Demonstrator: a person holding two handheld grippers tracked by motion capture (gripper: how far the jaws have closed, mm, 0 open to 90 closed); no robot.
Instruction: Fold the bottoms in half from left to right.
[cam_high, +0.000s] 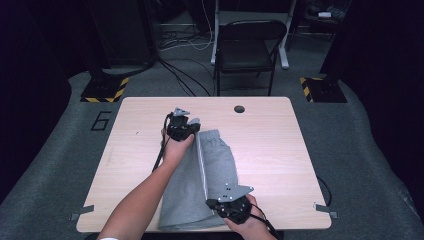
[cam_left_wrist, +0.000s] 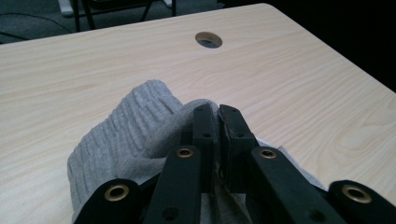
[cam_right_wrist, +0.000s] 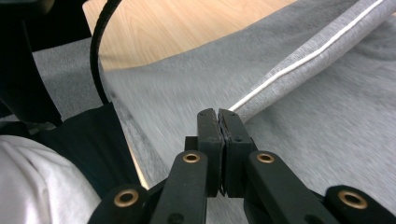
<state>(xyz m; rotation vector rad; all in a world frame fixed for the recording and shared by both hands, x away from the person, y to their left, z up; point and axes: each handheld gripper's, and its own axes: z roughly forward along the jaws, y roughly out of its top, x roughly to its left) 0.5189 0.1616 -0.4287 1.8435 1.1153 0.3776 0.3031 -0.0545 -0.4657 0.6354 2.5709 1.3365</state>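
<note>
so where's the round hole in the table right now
In the high view the round hole sits near the table's far edge, just right of centre, beyond the grey shorts and right of the left gripper.

You have bare worktop (cam_high: 270, 145) right of the grey shorts (cam_high: 220, 165); only the round cable hole (cam_high: 239, 108) interrupts it near the far edge.

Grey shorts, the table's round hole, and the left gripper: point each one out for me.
grey shorts (cam_high: 220, 165): high view, flat middle of fabric.
round hole (cam_left_wrist: 208, 40): left gripper view, its centre.
left gripper (cam_left_wrist: 217, 112): left gripper view, between jaw tips.
</note>
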